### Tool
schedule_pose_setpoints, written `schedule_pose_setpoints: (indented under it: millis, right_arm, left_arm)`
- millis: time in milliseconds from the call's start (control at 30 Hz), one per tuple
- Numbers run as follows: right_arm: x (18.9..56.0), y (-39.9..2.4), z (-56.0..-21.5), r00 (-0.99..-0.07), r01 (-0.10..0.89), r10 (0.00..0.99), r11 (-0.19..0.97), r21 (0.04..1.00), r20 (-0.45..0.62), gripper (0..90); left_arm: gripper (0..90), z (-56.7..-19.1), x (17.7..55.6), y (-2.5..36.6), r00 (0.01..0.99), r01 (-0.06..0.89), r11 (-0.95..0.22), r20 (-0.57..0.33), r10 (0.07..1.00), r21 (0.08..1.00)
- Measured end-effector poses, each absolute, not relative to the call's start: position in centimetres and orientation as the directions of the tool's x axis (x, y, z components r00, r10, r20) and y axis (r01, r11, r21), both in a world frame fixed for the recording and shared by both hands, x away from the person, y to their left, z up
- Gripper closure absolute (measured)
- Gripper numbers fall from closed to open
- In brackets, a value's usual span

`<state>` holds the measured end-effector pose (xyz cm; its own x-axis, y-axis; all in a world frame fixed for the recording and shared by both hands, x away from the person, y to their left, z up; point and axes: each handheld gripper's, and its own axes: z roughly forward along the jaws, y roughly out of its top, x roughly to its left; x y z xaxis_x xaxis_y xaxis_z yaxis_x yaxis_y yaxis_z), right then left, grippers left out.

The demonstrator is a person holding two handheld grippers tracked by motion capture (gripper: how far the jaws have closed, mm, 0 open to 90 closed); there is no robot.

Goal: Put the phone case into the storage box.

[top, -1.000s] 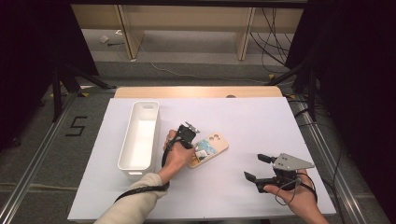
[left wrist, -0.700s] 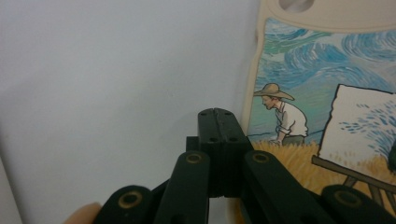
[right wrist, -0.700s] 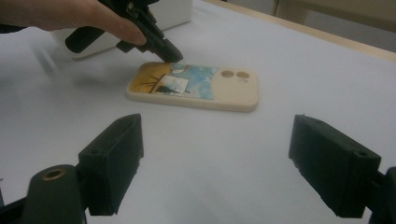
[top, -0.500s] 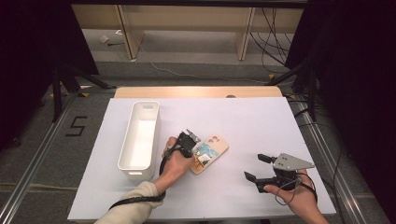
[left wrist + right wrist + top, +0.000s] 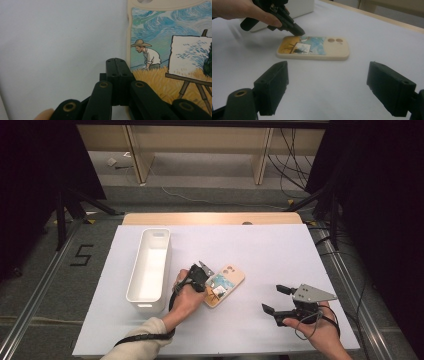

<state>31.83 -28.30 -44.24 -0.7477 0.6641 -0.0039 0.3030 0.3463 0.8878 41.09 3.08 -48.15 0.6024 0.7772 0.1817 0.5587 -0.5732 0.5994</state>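
Where the white table cover (image 5: 260, 255) spreads over the table, a cream phone case (image 5: 225, 283) printed with a painter at an easel is laid flat, its two round camera holes turned toward the far right. The left gripper (image 5: 204, 272) is held in the person's left hand (image 5: 186, 296) at the case's left long edge, tilted down toward it. Seen in the left gripper view, its jaws are pressed together with nothing between them, and their tip (image 5: 117, 65) is placed right at the case's cream rim (image 5: 129, 50); whether that tip actually touches the rim cannot be told. A long white bin (image 5: 150, 269) is stood just to the left of that hand, lengthwise toward the far edge. The right gripper (image 5: 276, 299) is held low over the table cover near the front right corner, well apart from the phone case, with a grey three-cornered plate (image 5: 312, 293) on top. Its jaws are spread wide, and in the right gripper view the phone case (image 5: 313, 47) is framed between them, farther off, with the left gripper (image 5: 287, 21) at its far edge.
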Motion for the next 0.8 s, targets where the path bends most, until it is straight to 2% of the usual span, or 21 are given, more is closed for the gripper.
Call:
schedule_pose_setpoints:
  millis: [200, 367, 500, 633, 700, 800]
  right_arm:
    - [31.8, -28.3, -44.2, -0.746, 0.304, 0.666, 0.342, 0.889, -0.001, 18.7]
    - [31.8, -28.3, -44.2, -0.746, 0.304, 0.666, 0.343, 0.889, -0.002, 18.6]
    - [31.8, -28.3, -44.2, -0.746, 0.303, 0.666, 0.343, 0.889, -0.002, 18.6]
    - [31.8, -28.4, -44.2, -0.747, 0.301, 0.665, 0.342, 0.890, -0.004, 18.6]
    - [31.8, -28.4, -44.2, -0.745, 0.304, 0.667, 0.343, 0.889, -0.002, 18.6]
    - [31.8, -28.4, -44.2, -0.745, 0.305, 0.667, 0.342, 0.889, -0.001, 18.6]
  left_arm:
    - [87.9, -47.5, 41.0, 3.4, 0.600, 0.561, -0.554, 0.159, 0.784, 0.615]
    - [79.9, -46.3, 40.9, 3.2, 0.612, 0.517, -0.526, 0.138, 0.779, 0.675]
    - [63.1, -45.7, 41.1, 3.3, 0.657, 0.467, -0.502, 0.095, 0.748, 0.728]
    - [42.7, -45.1, 41.5, 3.4, 0.698, 0.463, -0.454, 0.002, 0.716, 0.761]
    - [29.8, -44.9, 41.6, 3.4, 0.707, 0.456, -0.458, 0.001, 0.707, 0.763]
    - [15.7, -44.7, 41.7, 3.1, 0.705, 0.434, -0.466, 0.032, 0.709, 0.771]
